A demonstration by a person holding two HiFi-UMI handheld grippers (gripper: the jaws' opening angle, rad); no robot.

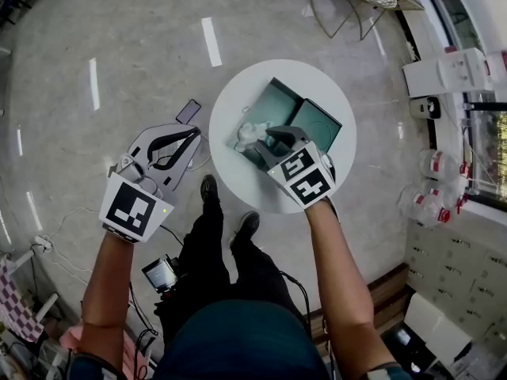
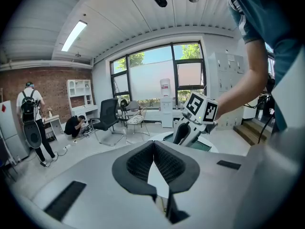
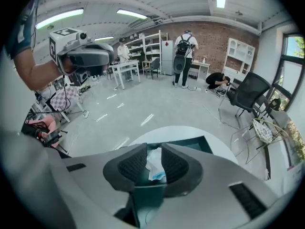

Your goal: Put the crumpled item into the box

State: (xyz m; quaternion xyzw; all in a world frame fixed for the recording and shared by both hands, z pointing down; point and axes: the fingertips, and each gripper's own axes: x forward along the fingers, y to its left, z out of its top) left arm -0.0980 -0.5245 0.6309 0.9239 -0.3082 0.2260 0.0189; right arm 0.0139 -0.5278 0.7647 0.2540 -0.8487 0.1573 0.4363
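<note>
- Two units inspected. We find the right hand-held gripper (image 3: 153, 162) clamped on the crumpled item (image 3: 154, 166), which is white with a blue edge.
- We place that item over the dark green box (image 1: 318, 122).
- The box sits on the round white counter (image 1: 234, 182).
- The left hand-held gripper (image 1: 190, 135) has its jaws together and empty, and is held left of the counter, over the floor (image 1: 95, 46).

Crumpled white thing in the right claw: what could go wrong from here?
The crumpled item looks pinched only near the tips of the right claw, so it might slip out early. It hangs near the edge of the box and could land on the table instead. The left claw is shut, off to the side, so nothing steadies the box if bumped.
</note>
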